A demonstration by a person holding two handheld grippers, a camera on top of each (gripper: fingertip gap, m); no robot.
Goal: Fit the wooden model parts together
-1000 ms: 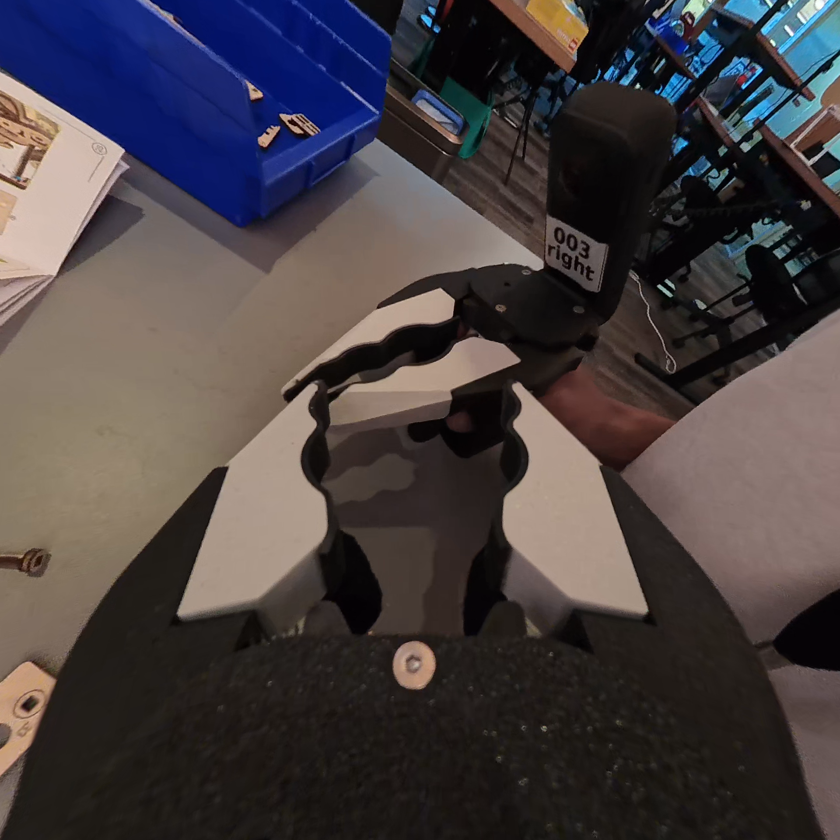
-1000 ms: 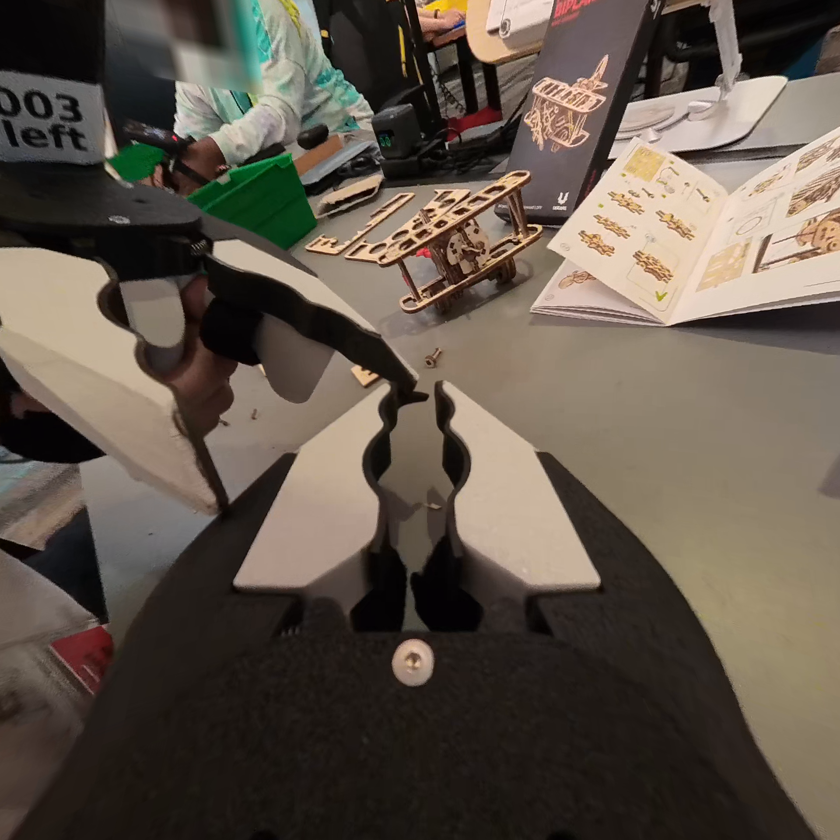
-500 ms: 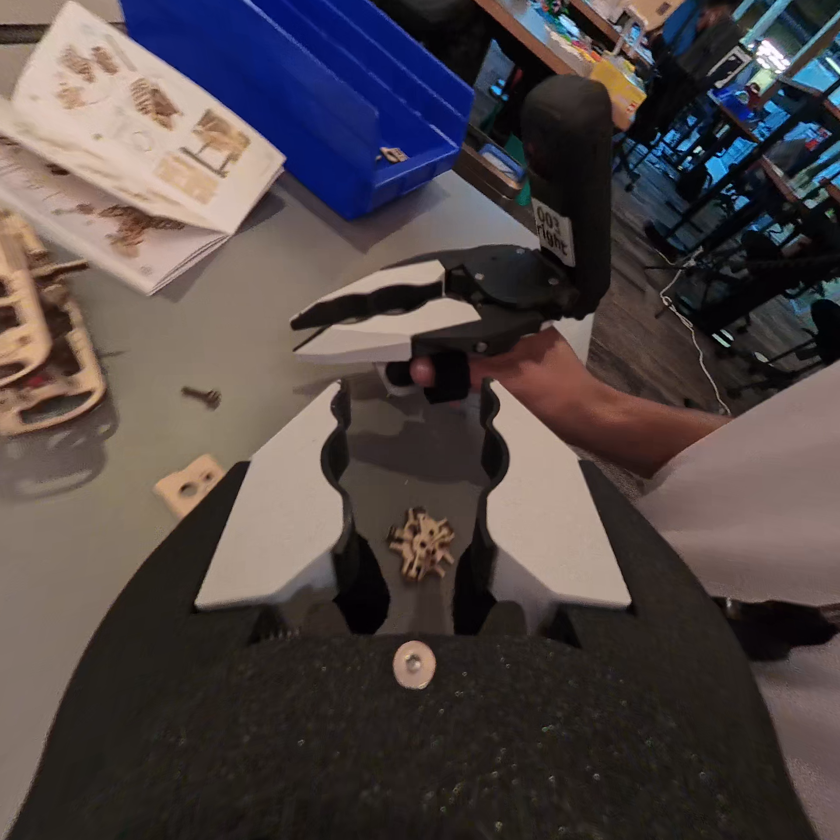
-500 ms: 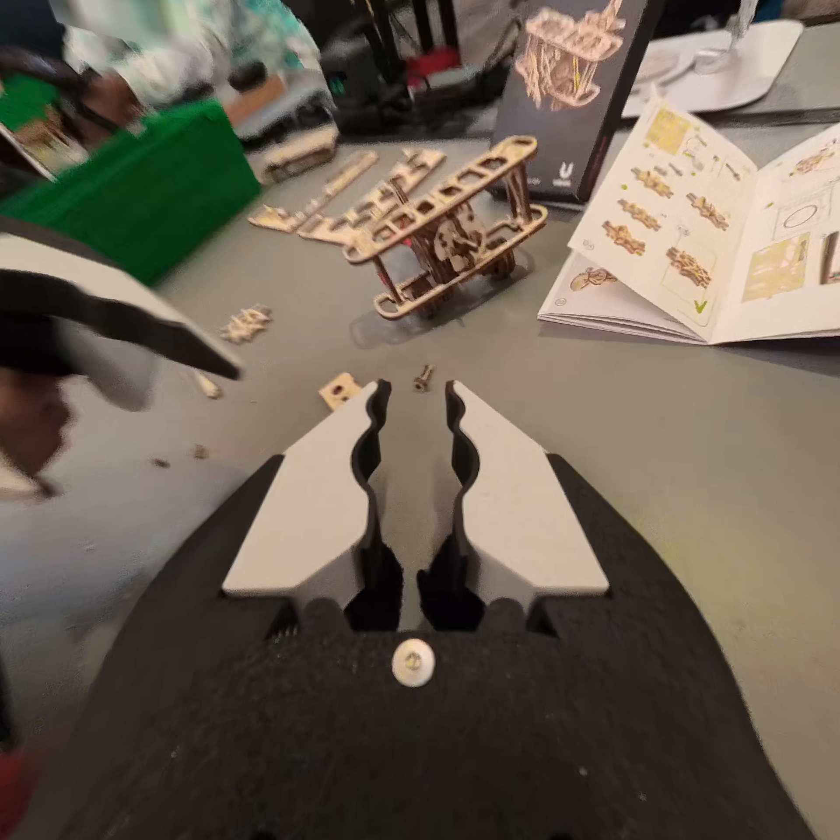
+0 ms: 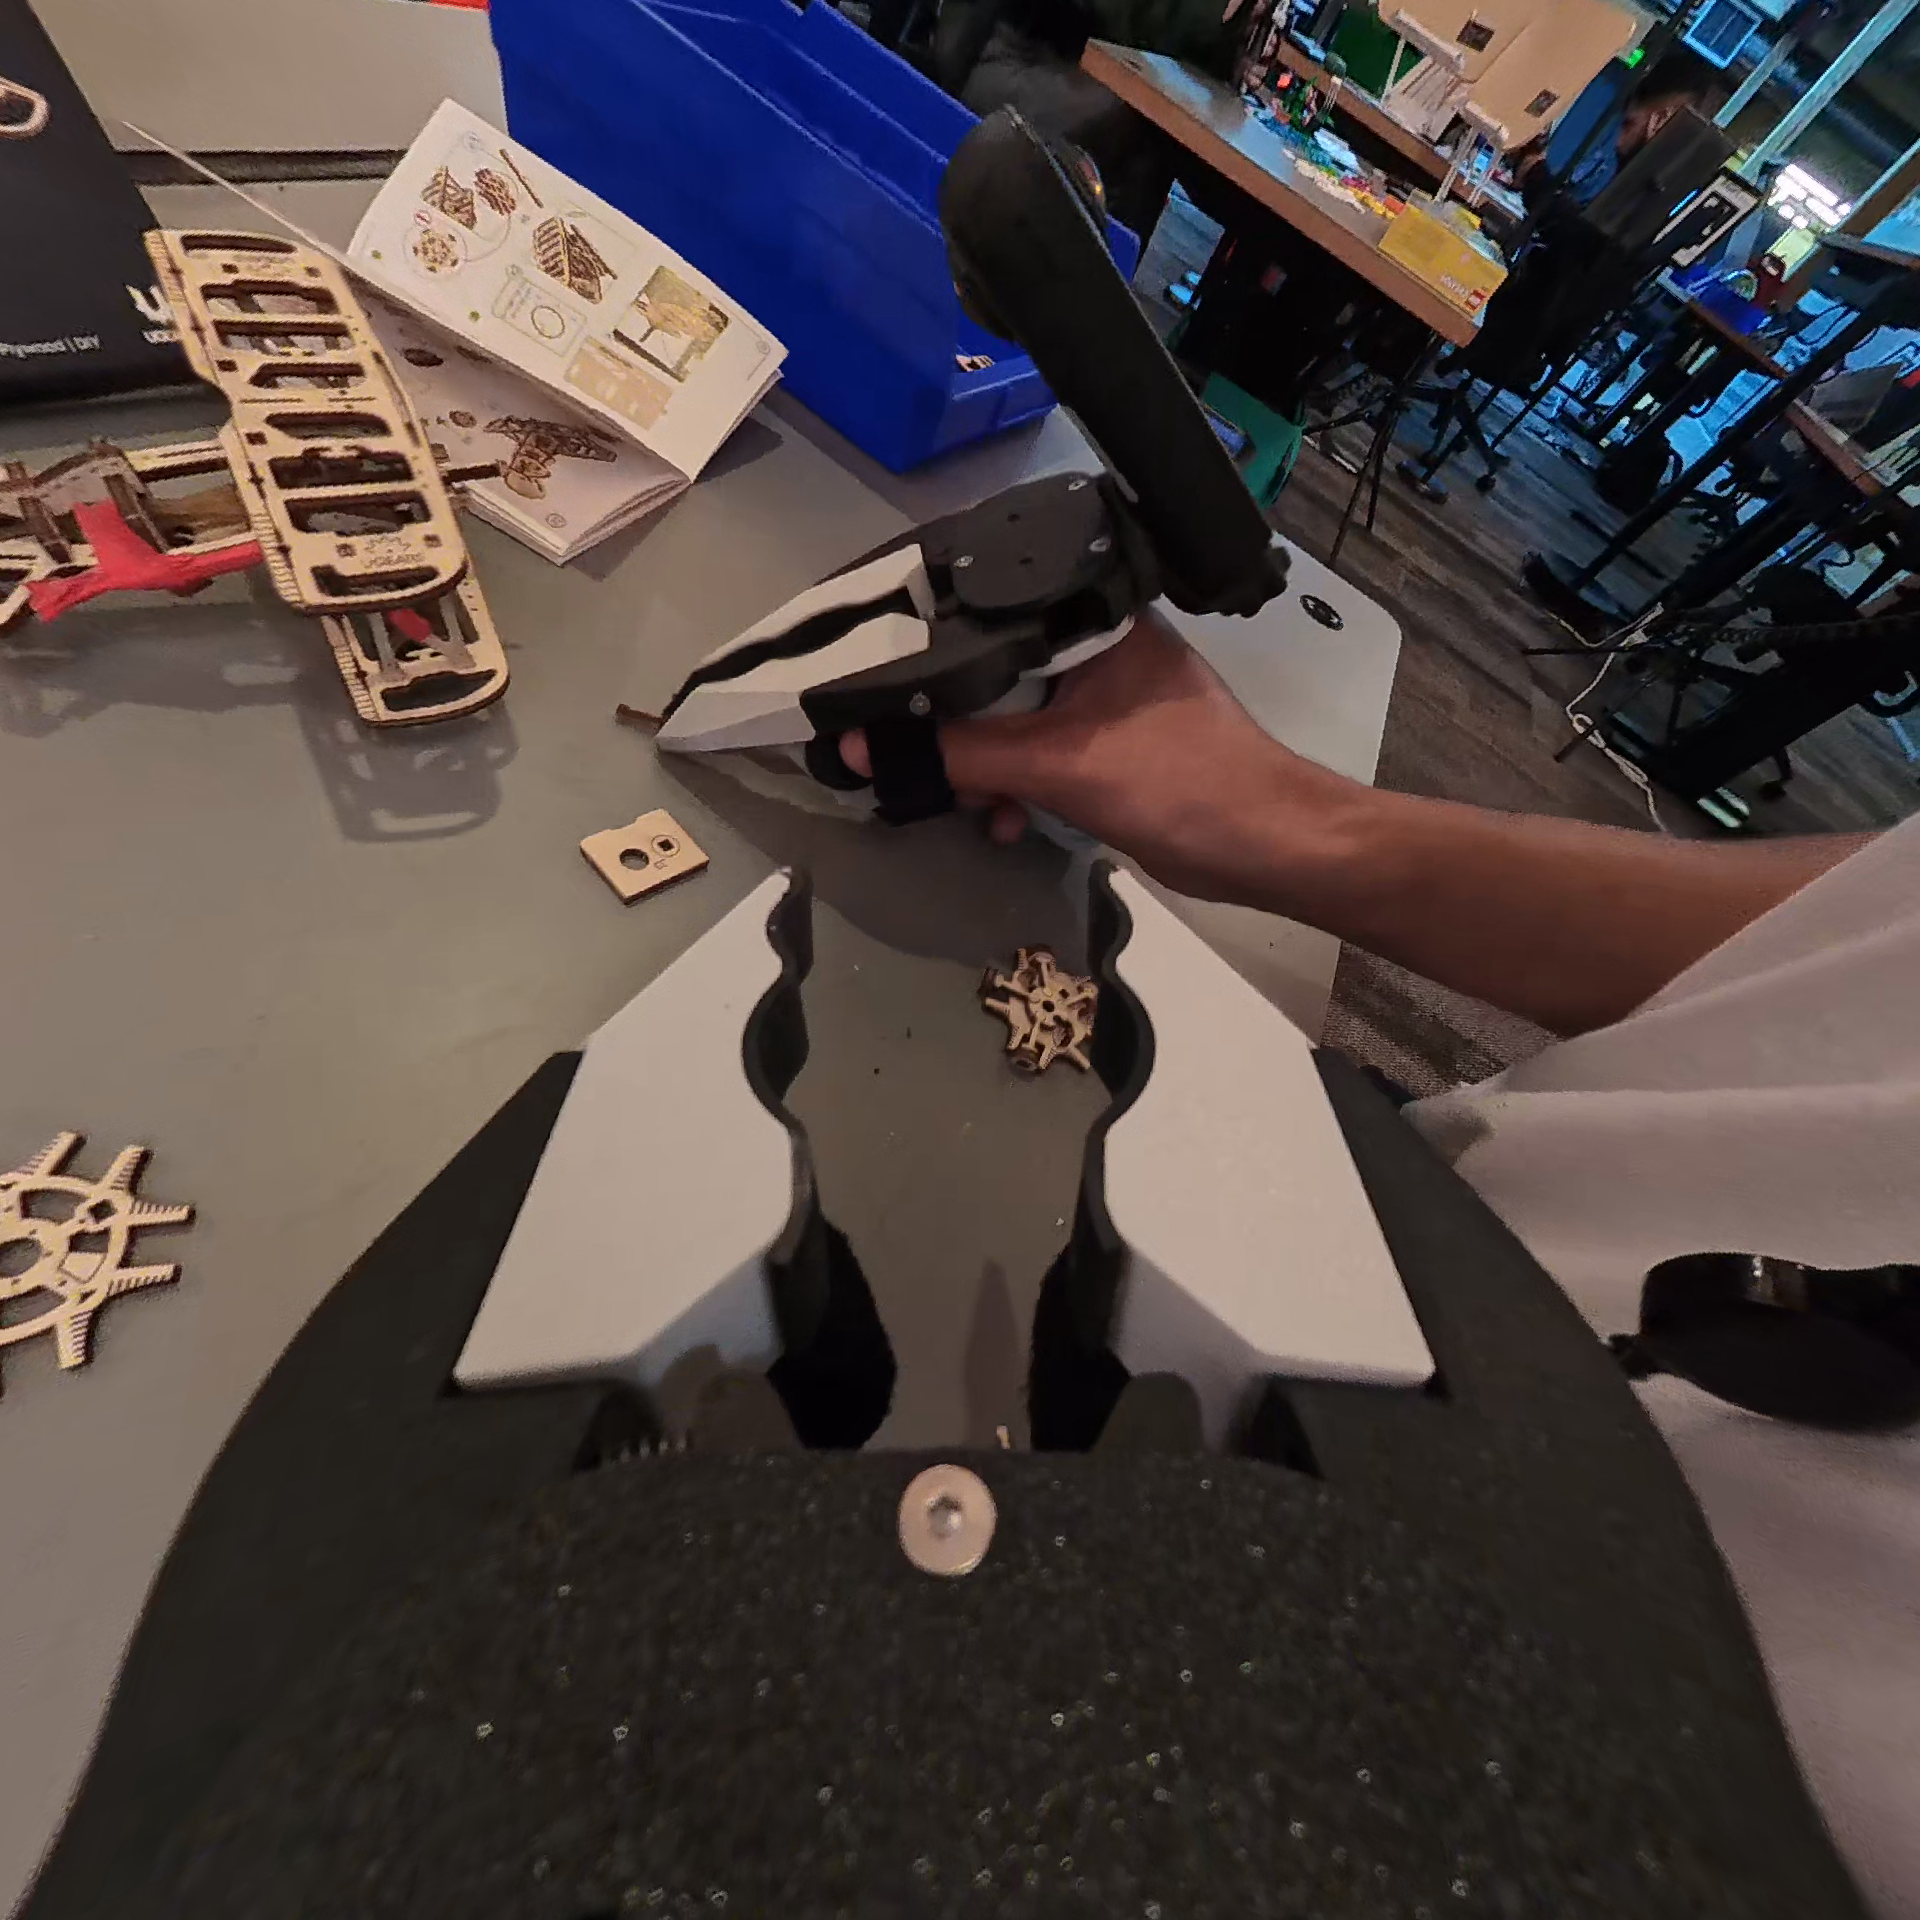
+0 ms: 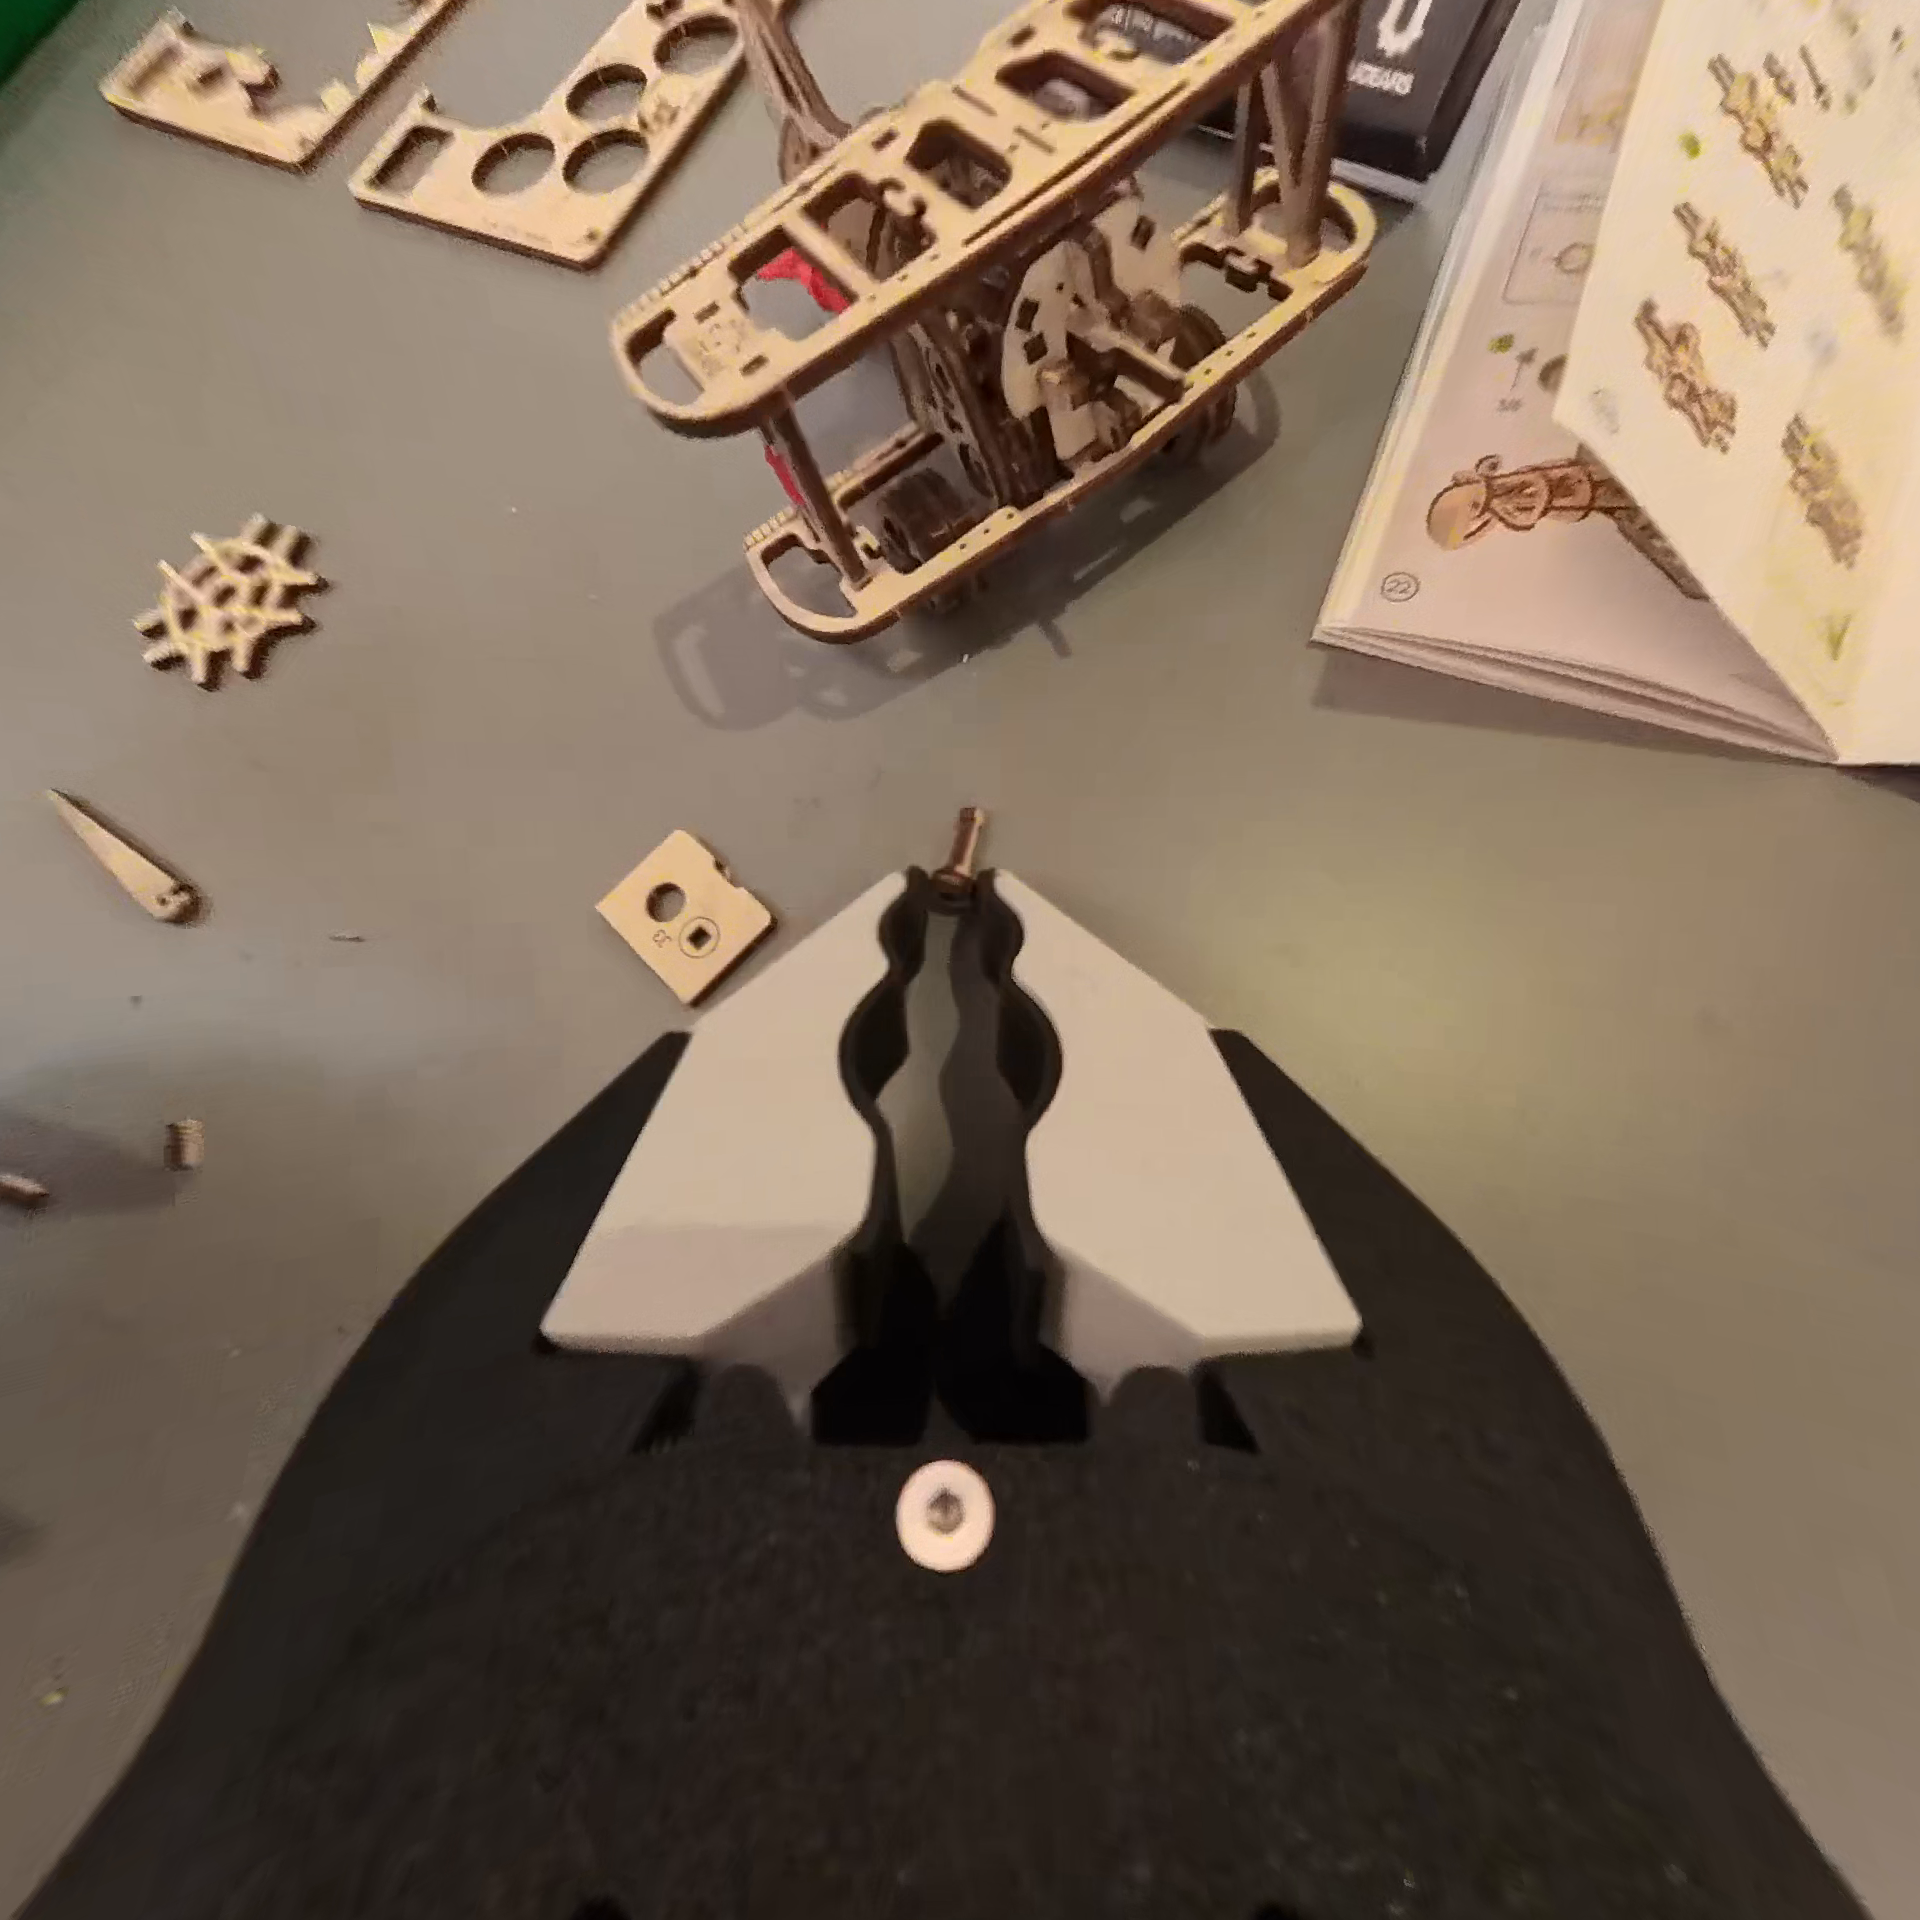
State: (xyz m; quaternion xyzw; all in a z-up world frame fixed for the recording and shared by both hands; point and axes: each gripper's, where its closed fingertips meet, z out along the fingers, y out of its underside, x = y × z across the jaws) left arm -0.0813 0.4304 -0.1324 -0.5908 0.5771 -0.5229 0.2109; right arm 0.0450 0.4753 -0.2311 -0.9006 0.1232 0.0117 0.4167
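Observation:
The wooden biplane model [image 6: 987, 364] stands on the grey table; it also shows in the left wrist view [image 5: 301, 447]. My right gripper [image 6: 954, 883] is low at the table, its tips closed on a small wooden pin [image 6: 966, 836] that sticks out in front. In the left wrist view the right gripper [image 5: 670, 732] points left with the pin [image 5: 629, 715] at its tip. My left gripper [image 5: 945, 894] is open and empty above the table. A small star-shaped wooden part [image 5: 1039, 1008] lies by its right finger. A square holed plate [image 6: 686, 914] lies left of the right gripper.
A gear-like wooden part [image 6: 229, 613], a pointed sliver [image 6: 120, 857] and cut-out sheets [image 6: 499, 156] lie at the left. An open booklet [image 6: 1610, 520] lies at the right. A blue bin [image 5: 790, 208] stands behind the booklet. The table edge [image 5: 1351, 831] runs near the person's arm. The left gripper's tips are roughly 15 cm from the right gripper's.
My right gripper has dropped to the table, moved forward to the pin and closed on it. My left gripper has swung left, staying open; the biplane has come into its view.

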